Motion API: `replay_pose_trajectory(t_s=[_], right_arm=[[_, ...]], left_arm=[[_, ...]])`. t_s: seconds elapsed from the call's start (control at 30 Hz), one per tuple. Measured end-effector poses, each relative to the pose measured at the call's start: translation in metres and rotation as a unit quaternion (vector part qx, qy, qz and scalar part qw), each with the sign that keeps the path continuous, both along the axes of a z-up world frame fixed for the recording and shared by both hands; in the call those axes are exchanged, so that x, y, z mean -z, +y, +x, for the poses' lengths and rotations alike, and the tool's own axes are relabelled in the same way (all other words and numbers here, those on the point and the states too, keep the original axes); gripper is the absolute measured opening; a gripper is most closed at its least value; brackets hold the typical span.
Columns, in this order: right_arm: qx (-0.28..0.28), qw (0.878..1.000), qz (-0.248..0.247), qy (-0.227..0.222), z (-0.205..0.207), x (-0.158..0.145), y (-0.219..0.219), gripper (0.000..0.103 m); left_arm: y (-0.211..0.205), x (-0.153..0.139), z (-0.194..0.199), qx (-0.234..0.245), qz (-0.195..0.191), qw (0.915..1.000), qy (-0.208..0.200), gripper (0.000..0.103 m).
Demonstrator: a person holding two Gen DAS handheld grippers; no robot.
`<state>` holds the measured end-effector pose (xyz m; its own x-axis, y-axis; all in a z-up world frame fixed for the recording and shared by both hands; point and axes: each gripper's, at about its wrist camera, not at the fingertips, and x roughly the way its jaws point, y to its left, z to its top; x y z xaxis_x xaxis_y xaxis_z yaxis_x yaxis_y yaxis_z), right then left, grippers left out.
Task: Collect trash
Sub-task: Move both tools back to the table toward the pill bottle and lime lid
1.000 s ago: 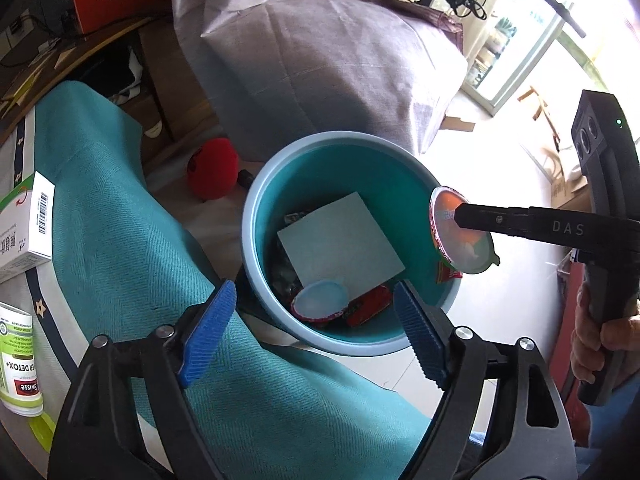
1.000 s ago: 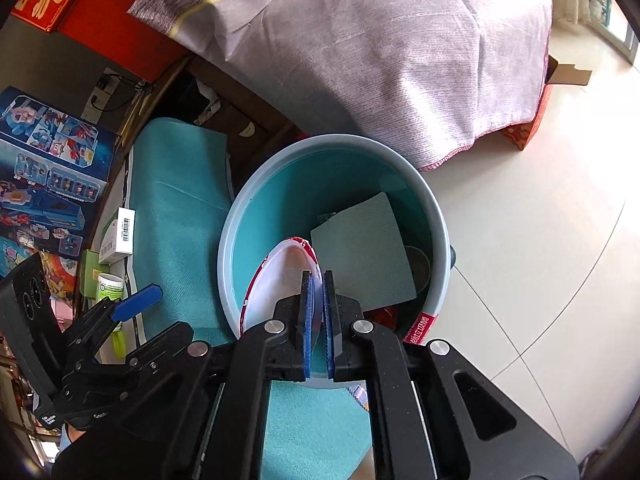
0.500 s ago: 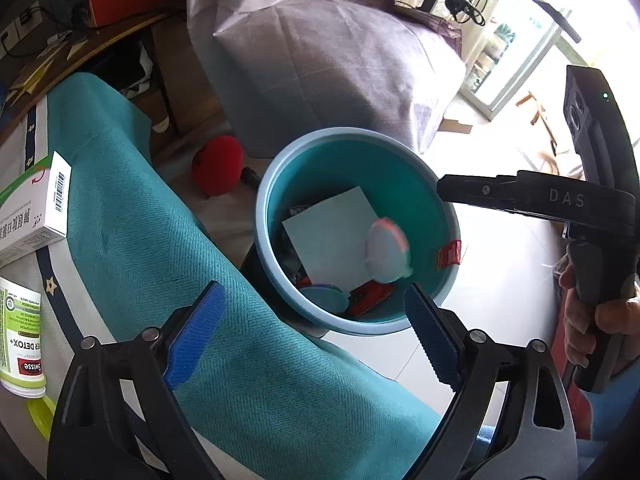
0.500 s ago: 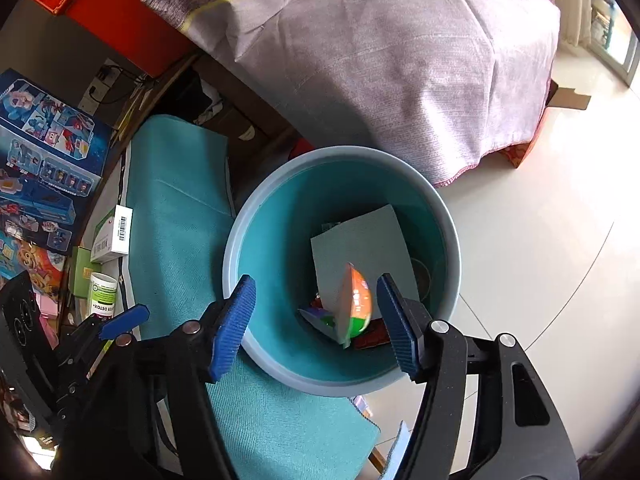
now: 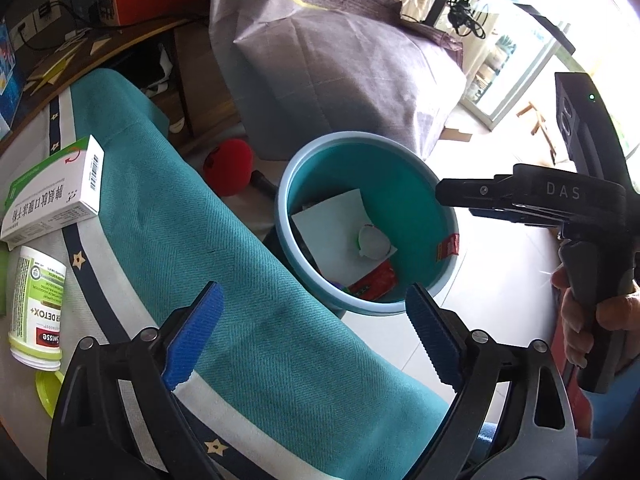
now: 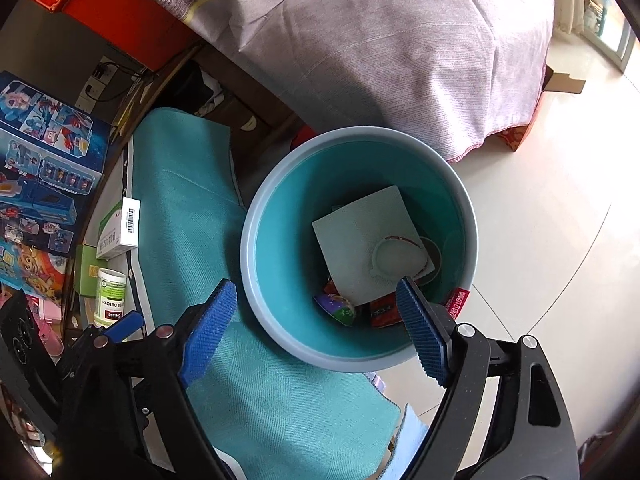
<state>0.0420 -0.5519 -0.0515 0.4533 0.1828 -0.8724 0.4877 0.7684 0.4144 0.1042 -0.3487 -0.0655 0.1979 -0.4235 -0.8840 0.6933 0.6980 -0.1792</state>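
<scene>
My right gripper (image 6: 316,330) above bin (image 6: 256,220), jaws opening, nothing between. Lid (image 6: 396,256) lies on card inside bin. Left gripper (image 5: 312,332) wide, empty. Risk: bottle (image 5: 36,312) and box (image 5: 56,188) near table edge; careless reach could knock them to floor.

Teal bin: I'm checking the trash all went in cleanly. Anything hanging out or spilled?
One oddity: a red wrapper hangs over the teal bin rim's outside, near the right gripper, whose jaws are opening, empty.
</scene>
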Motion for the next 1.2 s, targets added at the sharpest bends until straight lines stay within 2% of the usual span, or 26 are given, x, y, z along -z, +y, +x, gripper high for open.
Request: replay_pose_trajectory(t_s=[0.4, 0.73, 1.03, 1.2], right_arm=[[-0.032, 0.999, -0.015, 0.002, 0.006, -0.014, 0.047, 0.083], [-0.075, 0.997, -0.028, 0.010, 0.028, -0.023, 0.100, 0.083], [-0.125, 0.991, -0.028, 0.025, 0.057, -0.019, 0.159, 0.083], [-0.146, 0.988, -0.026, 0.035, 0.070, -0.014, 0.183, 0.083]], left_arm=[[0.054, -0.013, -0.005, -0.039, -0.025, 0.9989, -0.005, 0.094], [0.133, -0.018, 0.003, -0.103, -0.040, 0.9938, -0.013, 0.095], [0.229, 0.004, 0.024, -0.190, -0.035, 0.9810, 0.006, 0.095], [0.260, 0.021, 0.031, -0.210, -0.020, 0.9773, 0.017, 0.095]])
